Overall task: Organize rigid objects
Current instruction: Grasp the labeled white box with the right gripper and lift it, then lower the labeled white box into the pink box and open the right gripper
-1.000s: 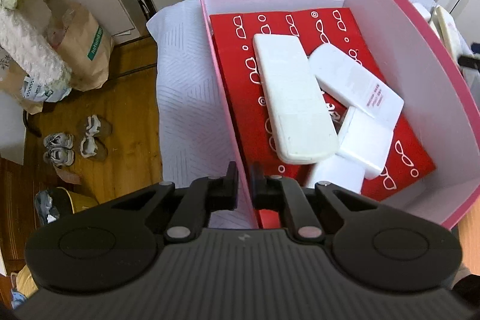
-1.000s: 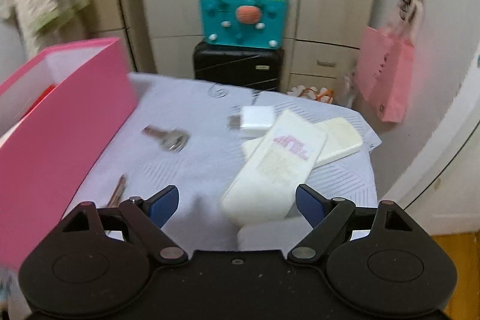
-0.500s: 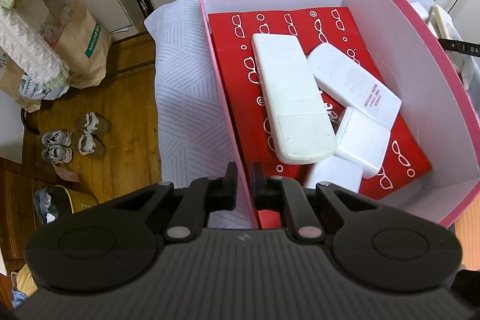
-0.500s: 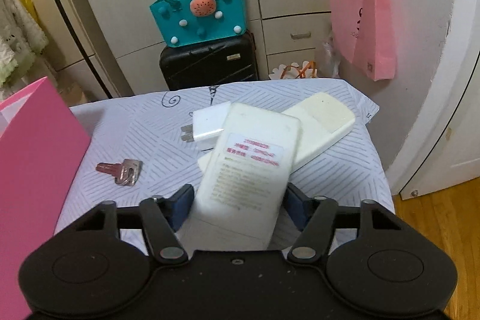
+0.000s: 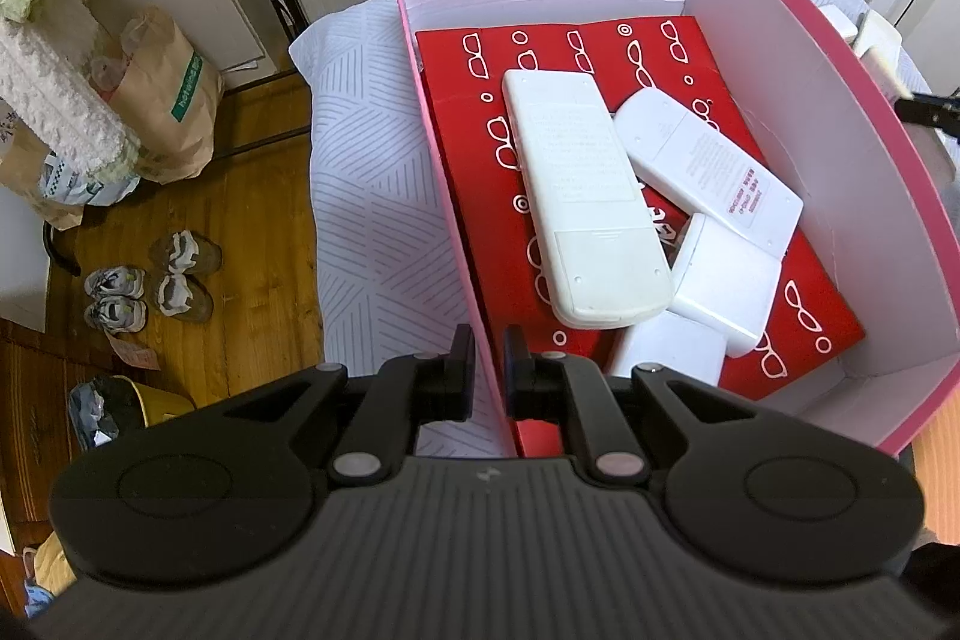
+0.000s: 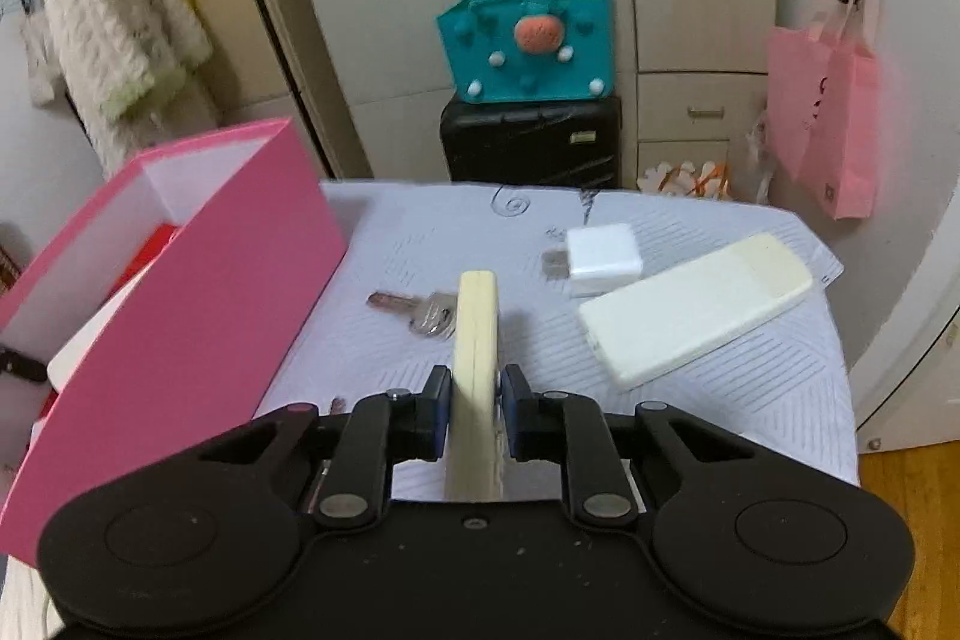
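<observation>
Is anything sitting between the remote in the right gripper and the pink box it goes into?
Nothing visible. The remote is on edge between the closing right gripper, and the pink box stands open-topped just left; keys lie flat beyond.

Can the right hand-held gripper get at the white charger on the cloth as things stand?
Probably not yet. The right hand-held gripper is closing its jaws on a cream remote held on edge between them. The path over the cloth to the white charger looks clear, but it must unload first.

Left wrist view is aimed steeply down, close over the pink box (image 5: pixel 840 112). Right wrist view is angled lower, across the counter (image 6: pixel 420 244); the same box (image 6: pixel 198 292) is seen at 9 o'clock.
</observation>
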